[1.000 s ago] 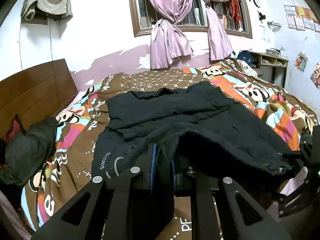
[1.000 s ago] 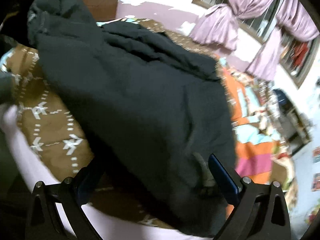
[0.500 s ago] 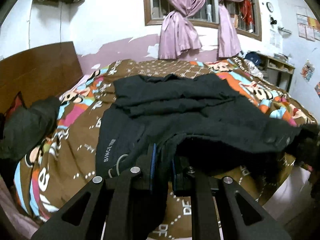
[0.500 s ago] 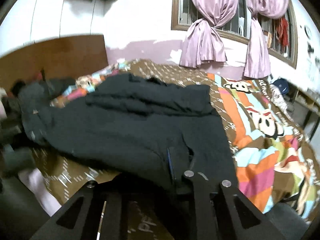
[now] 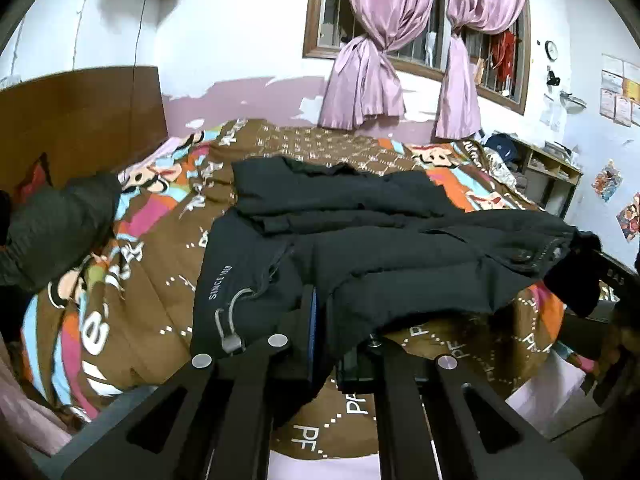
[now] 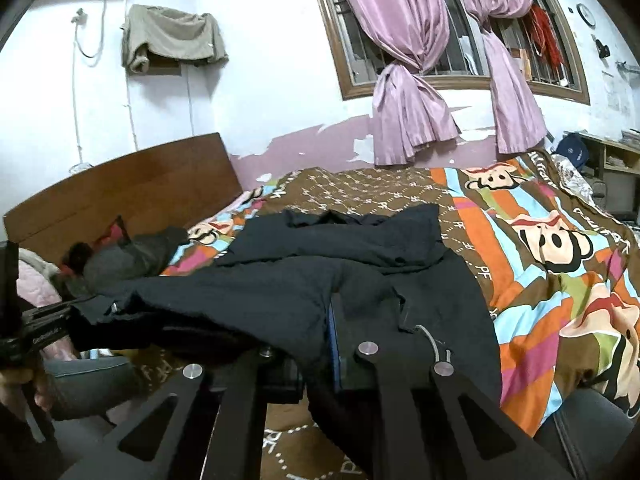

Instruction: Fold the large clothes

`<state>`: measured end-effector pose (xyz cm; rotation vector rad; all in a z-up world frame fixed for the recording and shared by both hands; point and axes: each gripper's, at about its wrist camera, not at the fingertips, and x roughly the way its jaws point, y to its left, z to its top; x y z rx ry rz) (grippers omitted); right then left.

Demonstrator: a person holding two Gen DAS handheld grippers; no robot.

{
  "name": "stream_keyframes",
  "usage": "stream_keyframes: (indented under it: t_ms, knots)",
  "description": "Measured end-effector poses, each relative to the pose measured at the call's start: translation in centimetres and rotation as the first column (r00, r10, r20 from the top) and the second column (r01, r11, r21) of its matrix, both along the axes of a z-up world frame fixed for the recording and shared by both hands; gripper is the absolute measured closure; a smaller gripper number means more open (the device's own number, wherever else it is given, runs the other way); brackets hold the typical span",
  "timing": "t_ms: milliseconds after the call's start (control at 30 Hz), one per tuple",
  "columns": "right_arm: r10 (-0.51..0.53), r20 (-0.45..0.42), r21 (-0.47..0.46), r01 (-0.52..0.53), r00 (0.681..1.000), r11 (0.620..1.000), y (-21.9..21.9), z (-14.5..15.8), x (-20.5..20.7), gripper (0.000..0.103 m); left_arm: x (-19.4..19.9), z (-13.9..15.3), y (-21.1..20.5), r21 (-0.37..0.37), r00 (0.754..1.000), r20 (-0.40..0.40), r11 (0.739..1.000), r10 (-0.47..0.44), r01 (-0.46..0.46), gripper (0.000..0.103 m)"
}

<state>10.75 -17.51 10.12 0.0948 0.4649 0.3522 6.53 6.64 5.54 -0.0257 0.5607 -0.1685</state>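
A: Where's the jacket [image 5: 384, 248]?

B: Spread across the bed [image 5: 140, 280], on the patterned cover — collar end toward the window [image 5: 404, 56], near hem raised off the cover and stretched between the two grippers.

A: What has the left gripper [image 5: 320, 320] got?

B: Its jaws are pressed nearly together on the near hem. Black cloth sits pinched between the blue-edged pads and spills over them. A grey cord toggle [image 5: 230, 328] hangs just to the left of it, beside white "SINCE" lettering.

A: And the right gripper [image 6: 332, 344]?

B: Same story: jaws all but closed with the hem clamped between them, fabric draped over both fingers. In the left camera it shows at the far right edge, with cloth bunched round its tip.

A: Is the hem taut?

B: Fairly — it runs as a raised ridge from one gripper to the other, with a shadowed gap under it where the brown cover shows.

A: Anything else on the bed?

B: A dark grey garment [image 5: 52, 228] heaped by the headboard [image 5: 80, 120], well apart from the jacket. In the right camera a hand [image 6: 16, 392] shows at the left edge, gripping the left gripper's handle.
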Motion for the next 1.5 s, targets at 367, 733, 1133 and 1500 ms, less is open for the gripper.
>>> stream_keyframes:
  t_ms: [367,733,1133,1500]
  knots:
    - [0.058,0.030,0.020,-0.058,0.998,0.998,-0.3,3.5,-5.3,0.095,-5.6,4.1,1.1,-0.006,0.998,0.058,1.000,-0.027,0.027,0.101]
    - [0.088,-0.041,0.029,-0.087,0.995,0.996,1.0,7.3,0.4,0.095,-6.7,3.7,0.4,-0.039,0.982,-0.026,0.982,-0.186,0.185,0.094]
    - [0.105,-0.074,0.043,-0.102,0.992,0.994,2.3,8.1,2.6,0.095,-9.7,2.0,-2.9,-0.048,0.957,-0.041,0.957,-0.286,0.284,0.030]
    - [0.101,-0.062,0.070,-0.097,0.993,0.993,1.6,7.2,1.8,0.095,-6.1,-4.2,-6.0,0.166,0.987,-0.162,0.986,-0.006,0.033,0.067]
